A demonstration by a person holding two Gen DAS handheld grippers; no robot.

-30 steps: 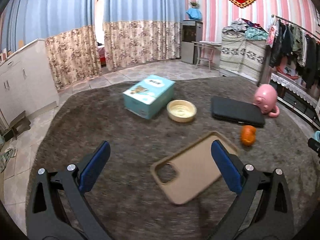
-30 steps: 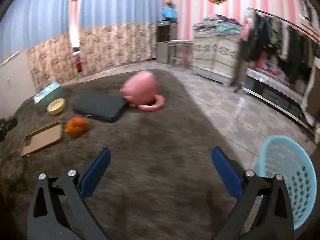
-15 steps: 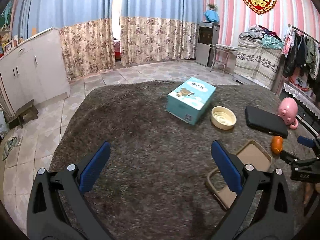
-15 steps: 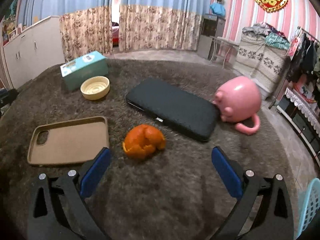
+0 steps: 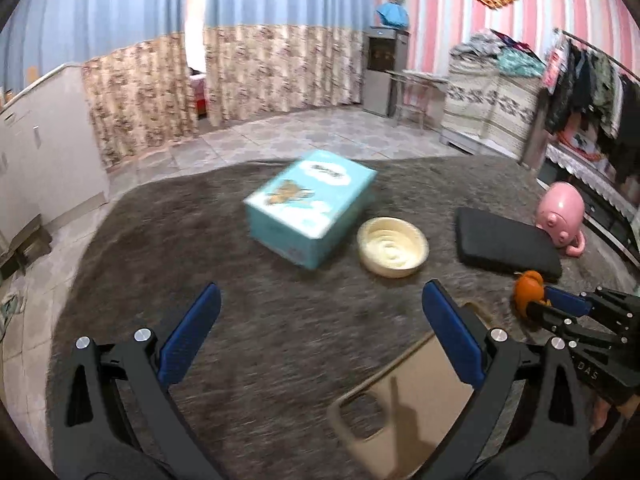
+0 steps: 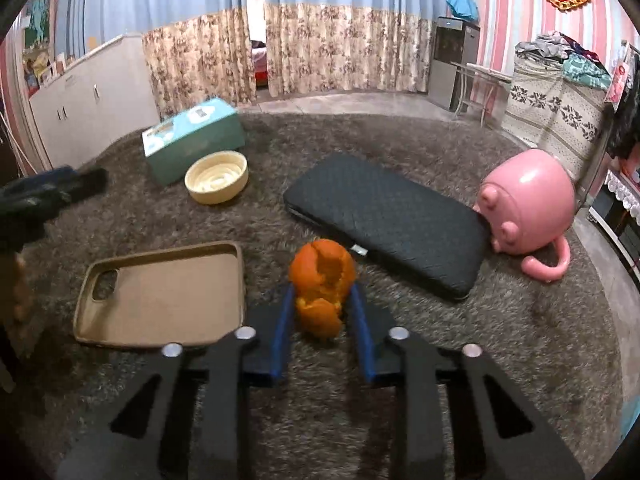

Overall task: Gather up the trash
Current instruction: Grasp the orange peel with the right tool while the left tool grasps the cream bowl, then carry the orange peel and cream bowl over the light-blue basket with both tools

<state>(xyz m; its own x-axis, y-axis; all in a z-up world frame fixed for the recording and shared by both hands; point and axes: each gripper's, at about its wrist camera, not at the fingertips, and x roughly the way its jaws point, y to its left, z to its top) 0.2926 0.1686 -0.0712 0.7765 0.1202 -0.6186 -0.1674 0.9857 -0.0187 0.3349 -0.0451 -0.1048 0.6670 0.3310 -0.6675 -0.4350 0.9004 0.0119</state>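
A torn orange peel [image 6: 322, 276] lies on the shaggy brown table cover [image 6: 520, 340]. My right gripper [image 6: 322, 292] has one blue pad against each side of the peel, and its jaws are closing on it. In the left wrist view the same peel [image 5: 528, 286] sits at the tips of the right gripper [image 5: 538, 306], which comes in from the right. My left gripper [image 5: 320, 292] hangs wide open over bare cover, with nothing between its fingers. Its dark, blurred tip [image 6: 52, 192] shows at the left edge of the right wrist view.
A tan phone case [image 6: 168, 296] lies just left of the peel and a black quilted case [image 6: 384, 224] just behind it. A pink pig mug [image 6: 528, 200] lies on its side at the right. A teal tissue box [image 5: 312, 204] and a cream bowl [image 5: 392, 246] stand further back.
The right gripper came down over the table to the peel, and its jaws went from wide open to narrow around it. The left gripper shifted to the right, still open.
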